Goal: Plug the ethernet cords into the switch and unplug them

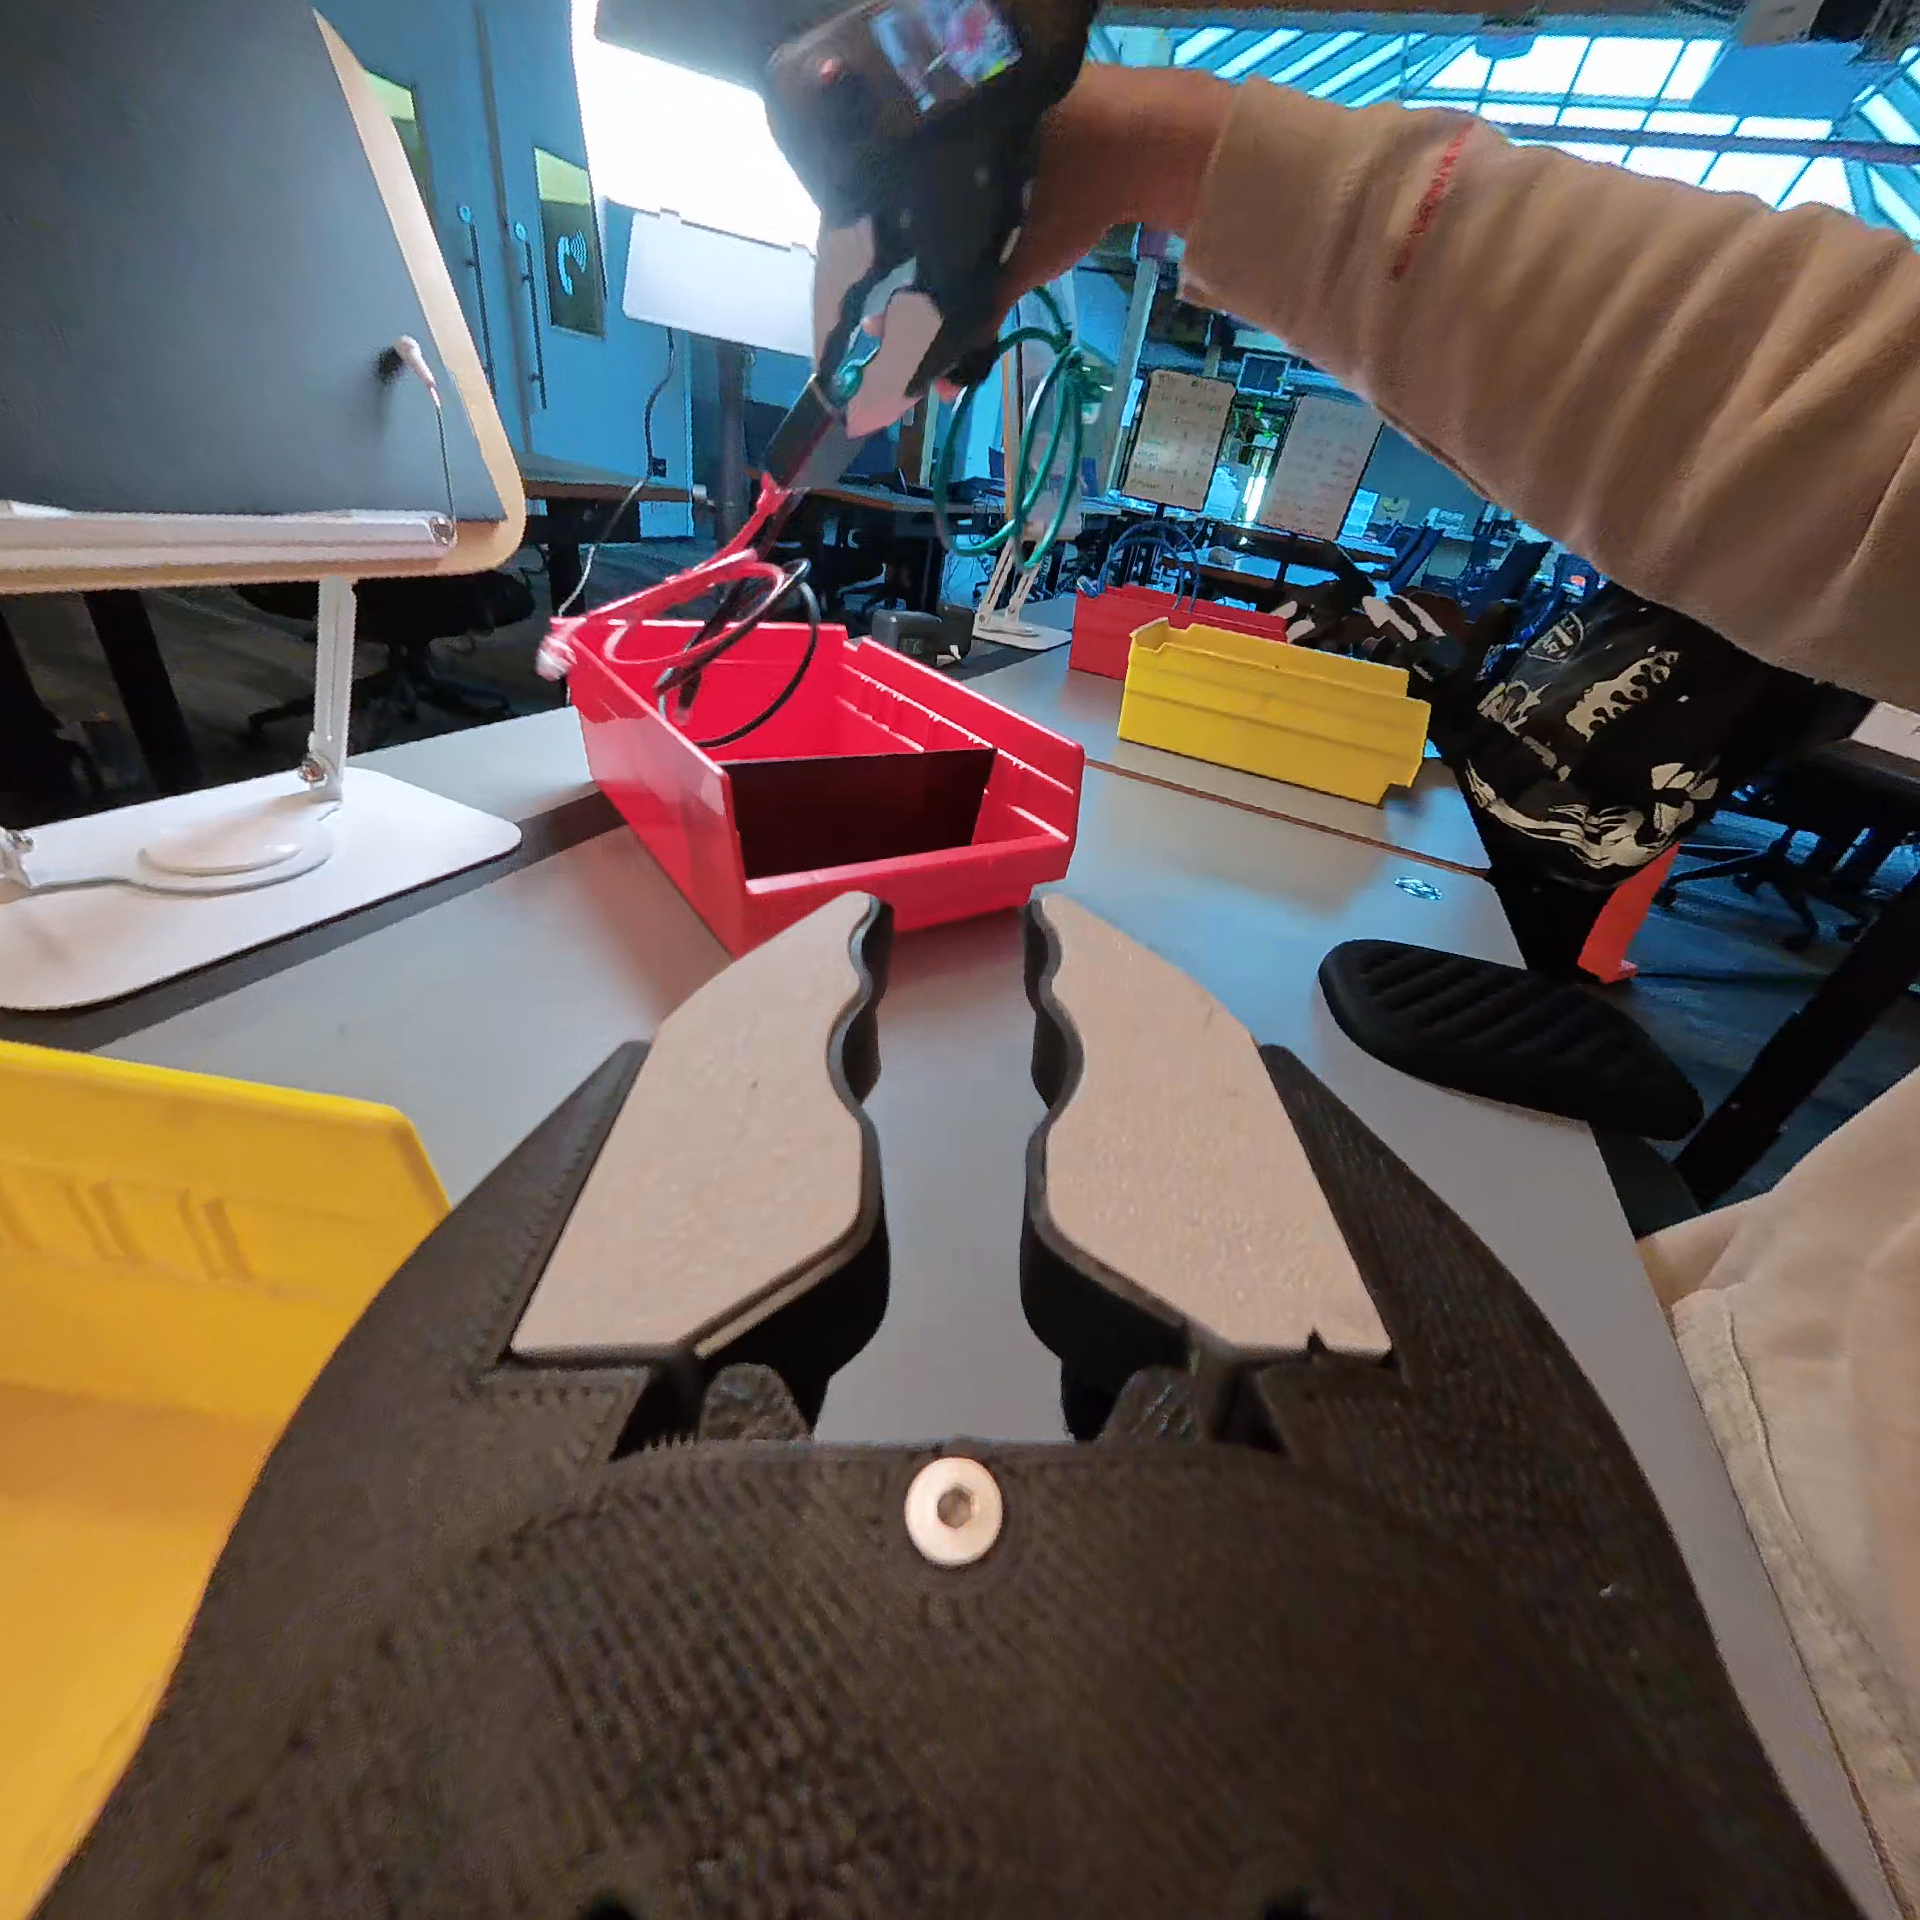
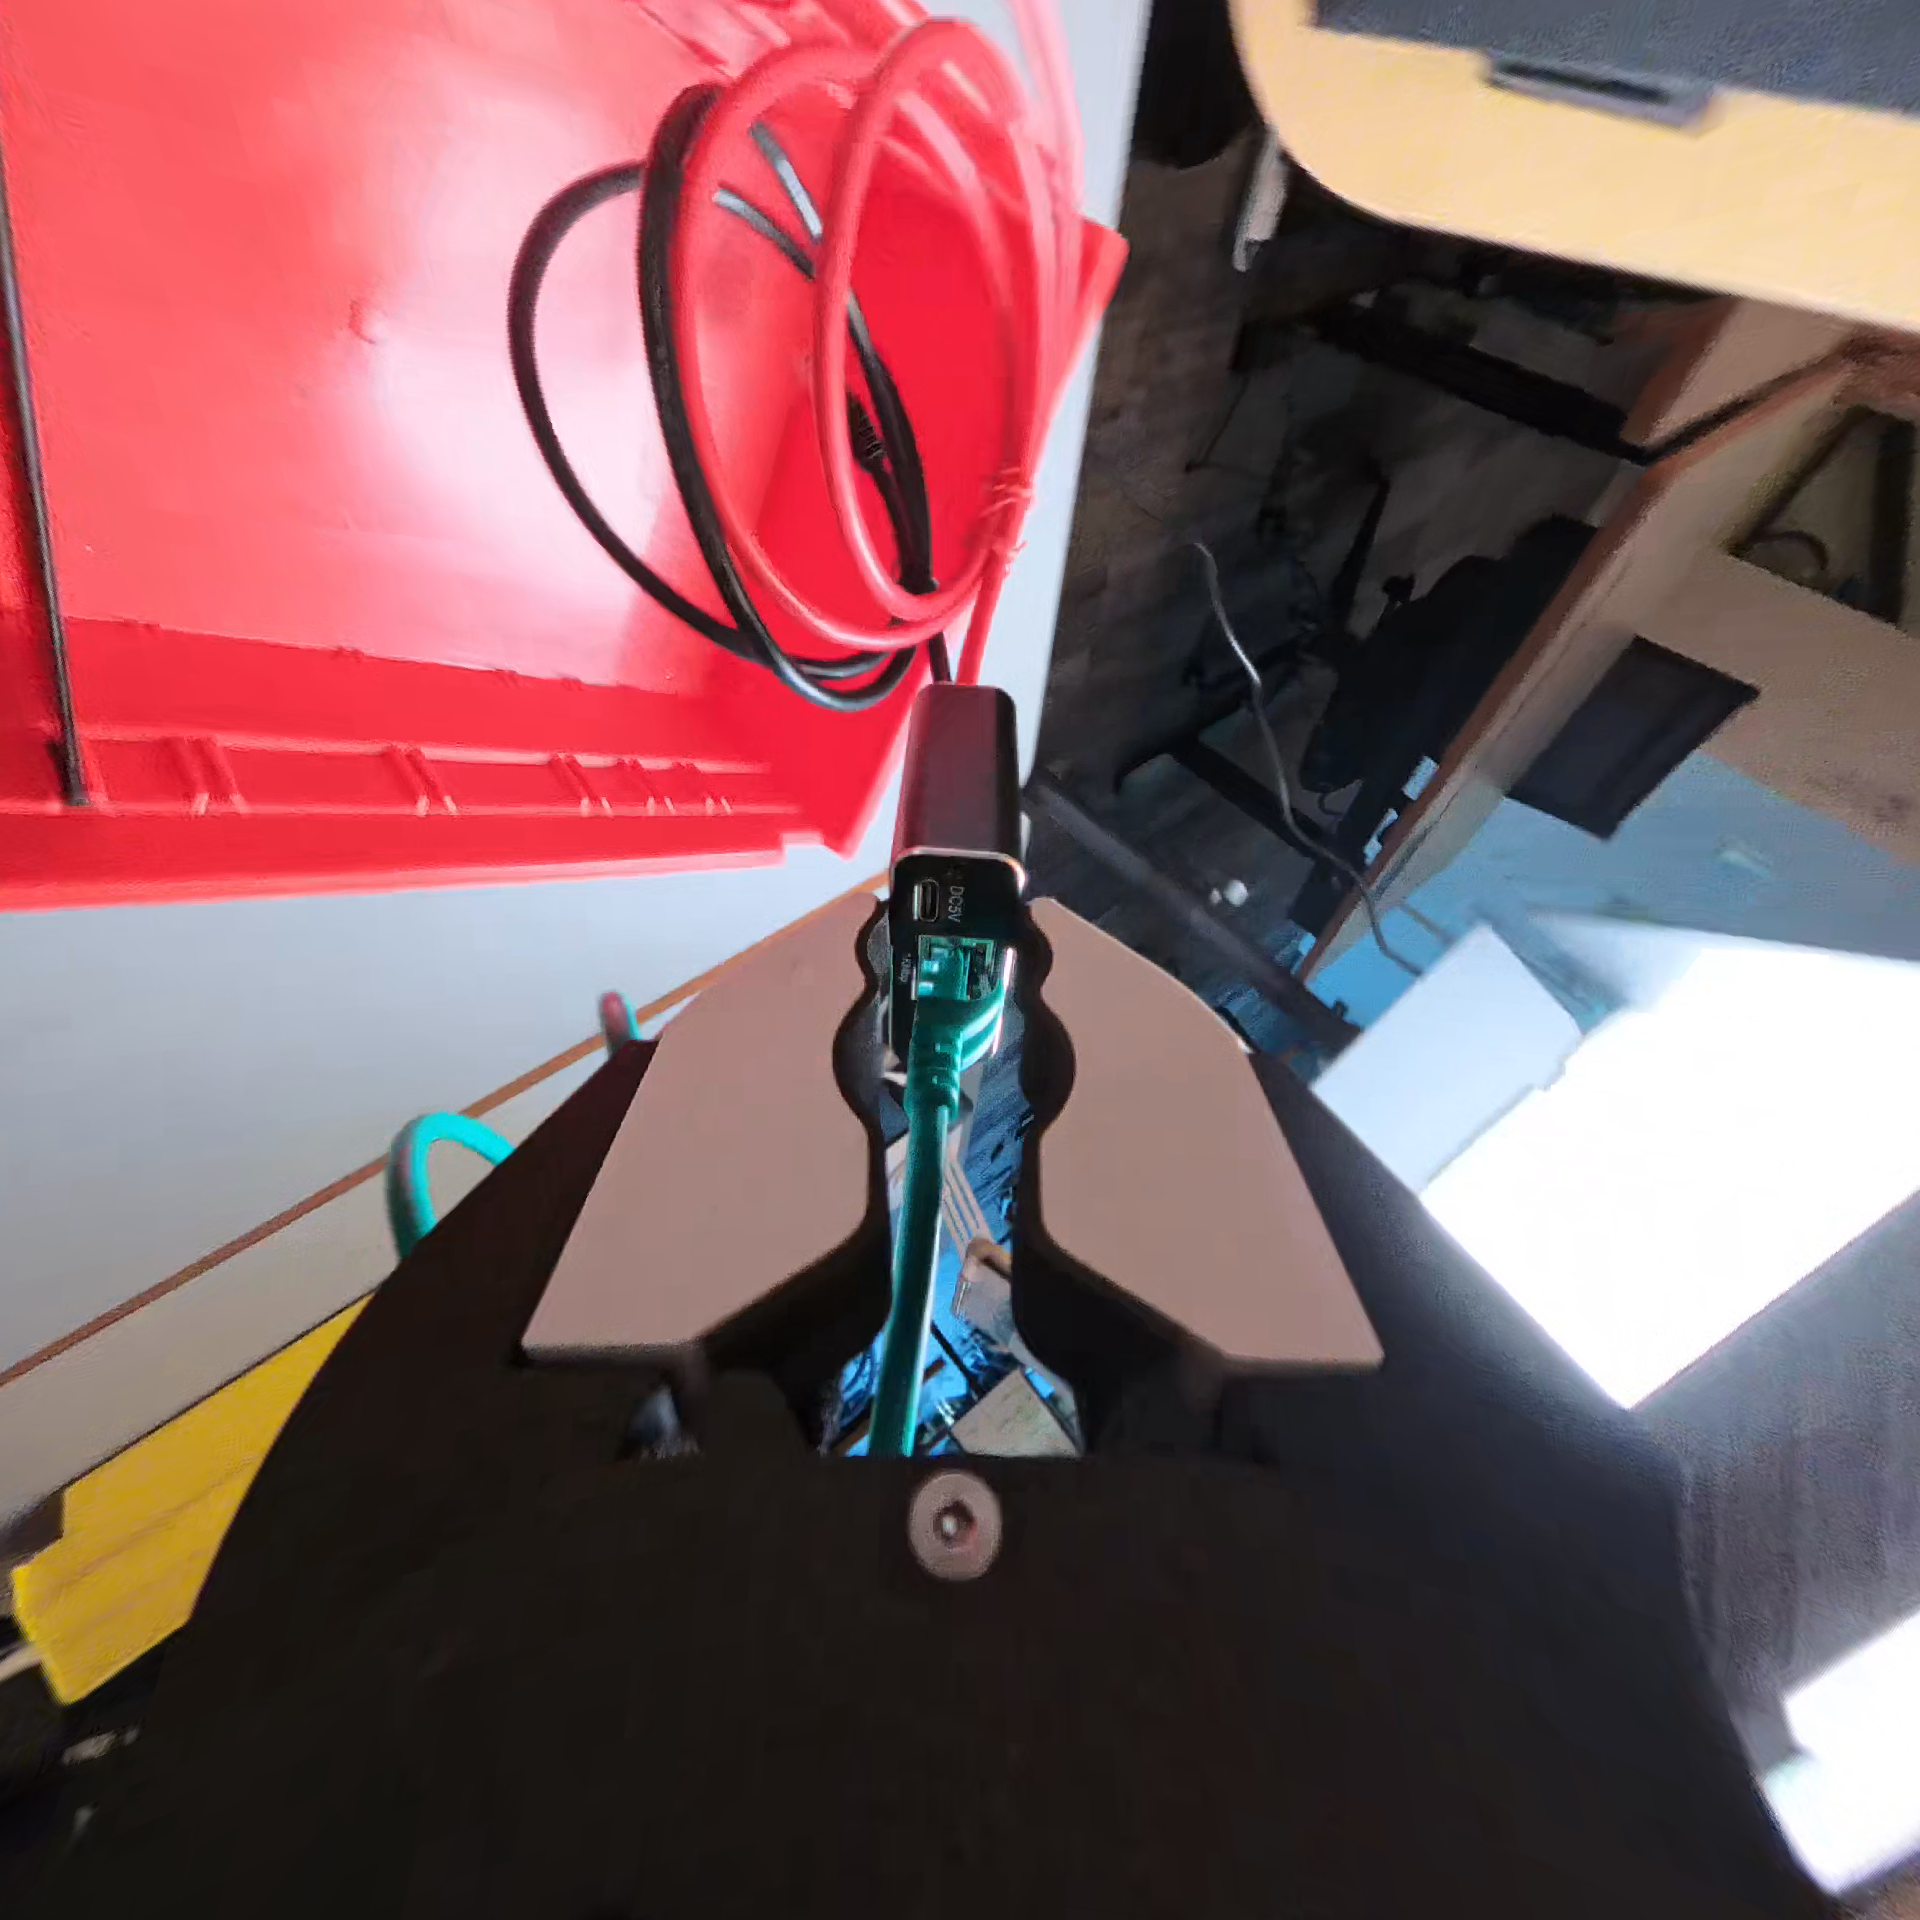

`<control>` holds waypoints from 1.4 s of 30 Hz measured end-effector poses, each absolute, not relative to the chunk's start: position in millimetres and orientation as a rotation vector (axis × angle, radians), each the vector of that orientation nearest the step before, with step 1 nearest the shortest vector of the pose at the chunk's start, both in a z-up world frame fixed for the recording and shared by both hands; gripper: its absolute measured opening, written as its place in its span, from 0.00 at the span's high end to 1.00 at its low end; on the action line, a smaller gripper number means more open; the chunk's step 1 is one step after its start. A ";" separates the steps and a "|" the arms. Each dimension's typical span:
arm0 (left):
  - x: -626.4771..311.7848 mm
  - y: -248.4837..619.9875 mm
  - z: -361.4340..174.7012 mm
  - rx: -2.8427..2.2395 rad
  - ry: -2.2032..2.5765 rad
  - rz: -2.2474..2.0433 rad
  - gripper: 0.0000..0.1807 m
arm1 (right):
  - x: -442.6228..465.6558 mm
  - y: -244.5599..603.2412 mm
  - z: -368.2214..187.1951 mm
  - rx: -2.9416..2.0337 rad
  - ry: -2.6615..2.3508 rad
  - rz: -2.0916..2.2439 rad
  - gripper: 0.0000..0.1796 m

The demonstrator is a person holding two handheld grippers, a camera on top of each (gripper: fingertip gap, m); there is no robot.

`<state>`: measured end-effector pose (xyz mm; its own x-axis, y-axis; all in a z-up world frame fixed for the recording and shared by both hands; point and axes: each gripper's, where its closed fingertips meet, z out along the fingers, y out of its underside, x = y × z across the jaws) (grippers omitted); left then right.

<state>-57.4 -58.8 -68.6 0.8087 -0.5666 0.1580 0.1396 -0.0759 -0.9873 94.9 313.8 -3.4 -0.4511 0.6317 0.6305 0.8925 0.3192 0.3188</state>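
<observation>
In the right wrist view my right gripper (image 2: 954,914) is shut on a small black switch (image 2: 956,779) and holds it in the air over a red bin (image 2: 312,416). A green ethernet cord (image 2: 920,1195) is plugged into the switch's near end. A red cord (image 2: 883,364) and a black cord (image 2: 582,499) hang coiled from its far end. In the left wrist view my left gripper (image 1: 956,914) is open and empty, low over the grey table (image 1: 520,987) just before the red bin (image 1: 665,790). The right gripper (image 1: 857,374) with the switch (image 1: 805,442) shows above the bin there.
A yellow bin (image 1: 1268,707) and a second red bin (image 1: 1122,623) stand farther right. Another yellow bin (image 1: 156,1299) is at my near left. A white stand (image 1: 239,862) holding a dark board (image 1: 208,260) is at the left. A black chair armrest (image 1: 1507,1029) lies past the table's right edge. The gap from one gripper's tips to the other's is roughly 40 cm.
</observation>
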 end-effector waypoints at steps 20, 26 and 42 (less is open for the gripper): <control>-46.7 -55.1 -90.8 -1.609 0.388 -0.616 0.87 | 68.2 297.2 -139.1 -1.820 -2.424 -0.483 0.76; -45.2 -53.7 -97.5 -1.629 0.390 -0.623 0.88 | 46.2 292.3 -104.3 -1.753 -2.304 -0.313 0.74; -124.3 -56.0 -77.8 -1.699 0.289 -0.117 0.83 | 37.0 127.1 -79.4 -1.499 -1.676 0.439 0.69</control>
<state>-124.3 -56.0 -77.8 0.9623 -0.2571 -0.0884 -0.1235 -0.1236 -0.9846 37.0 127.1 -79.4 0.0509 0.9385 0.3416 0.6502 0.2285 -0.7246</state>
